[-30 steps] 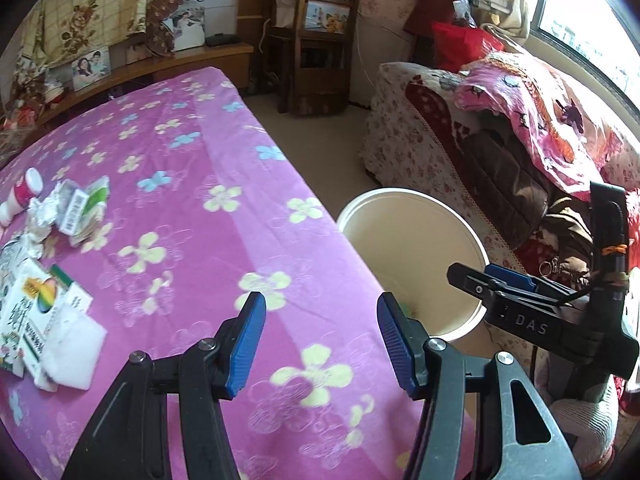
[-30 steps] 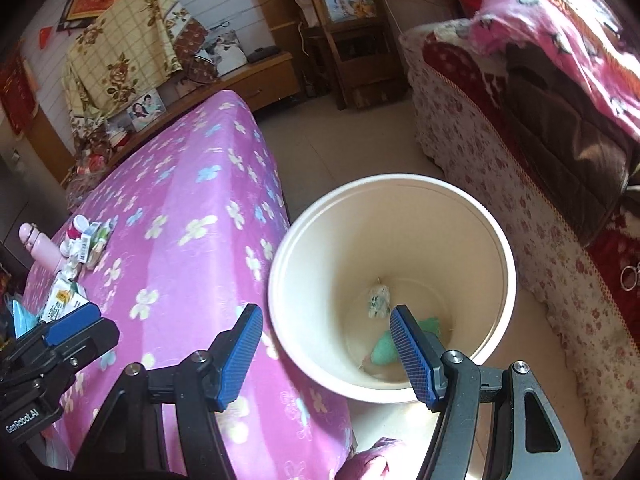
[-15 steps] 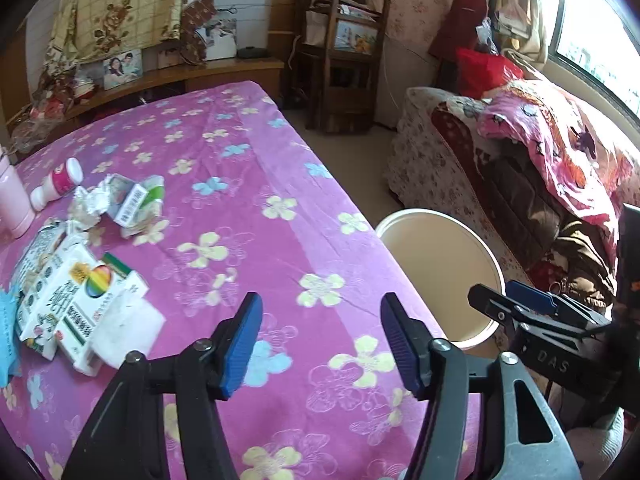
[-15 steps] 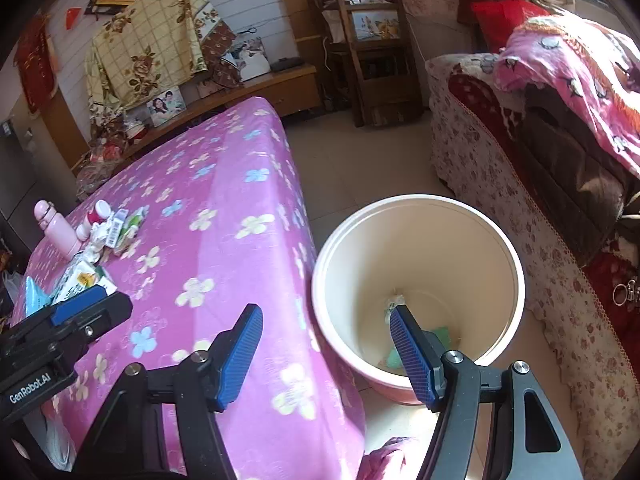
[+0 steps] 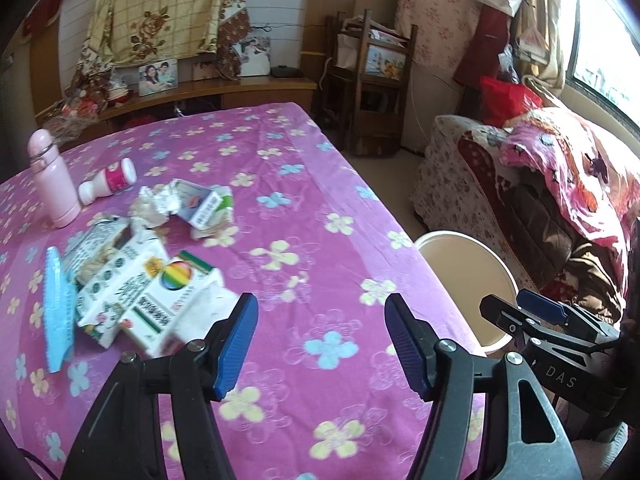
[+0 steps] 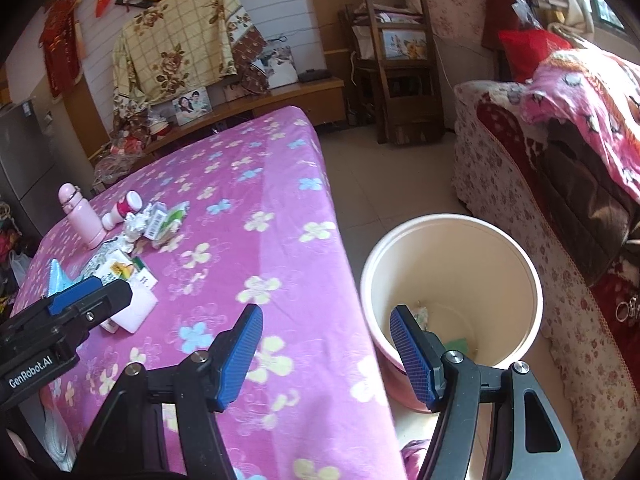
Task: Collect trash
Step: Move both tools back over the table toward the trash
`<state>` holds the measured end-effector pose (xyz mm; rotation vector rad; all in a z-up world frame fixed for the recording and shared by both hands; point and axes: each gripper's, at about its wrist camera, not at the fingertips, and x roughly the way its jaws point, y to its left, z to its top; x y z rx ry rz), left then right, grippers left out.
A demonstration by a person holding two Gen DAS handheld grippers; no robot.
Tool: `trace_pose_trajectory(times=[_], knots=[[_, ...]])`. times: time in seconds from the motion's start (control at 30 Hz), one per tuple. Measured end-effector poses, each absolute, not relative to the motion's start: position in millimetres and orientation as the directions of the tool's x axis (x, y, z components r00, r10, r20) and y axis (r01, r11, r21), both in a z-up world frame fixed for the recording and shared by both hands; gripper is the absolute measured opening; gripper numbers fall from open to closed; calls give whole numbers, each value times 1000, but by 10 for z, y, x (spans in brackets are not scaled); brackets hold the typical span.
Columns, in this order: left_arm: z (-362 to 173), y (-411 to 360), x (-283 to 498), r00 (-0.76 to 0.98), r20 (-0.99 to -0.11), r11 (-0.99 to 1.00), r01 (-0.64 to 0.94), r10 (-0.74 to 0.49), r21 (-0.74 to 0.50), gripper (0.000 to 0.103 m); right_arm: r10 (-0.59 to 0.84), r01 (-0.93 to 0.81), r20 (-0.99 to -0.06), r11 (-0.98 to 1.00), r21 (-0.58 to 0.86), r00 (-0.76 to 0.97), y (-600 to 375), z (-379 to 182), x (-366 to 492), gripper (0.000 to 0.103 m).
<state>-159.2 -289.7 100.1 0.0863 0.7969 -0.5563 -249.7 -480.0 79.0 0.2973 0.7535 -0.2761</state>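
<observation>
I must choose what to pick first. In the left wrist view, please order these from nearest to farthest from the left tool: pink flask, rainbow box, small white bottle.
1. Rainbow box: just left of the open left tool.
2. Pink flask: upright, far left.
3. Small white bottle: lying beside the flask, slightly farther back.
</observation>
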Motion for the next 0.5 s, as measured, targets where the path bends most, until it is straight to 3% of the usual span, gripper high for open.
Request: trace_pose_trajectory(times=[0.5], knots=[[1112,-2259,-1555,604,-676,885,436,-421,-162,67,-95,267,-701,954,140,707,-4200,907,-2300,70]])
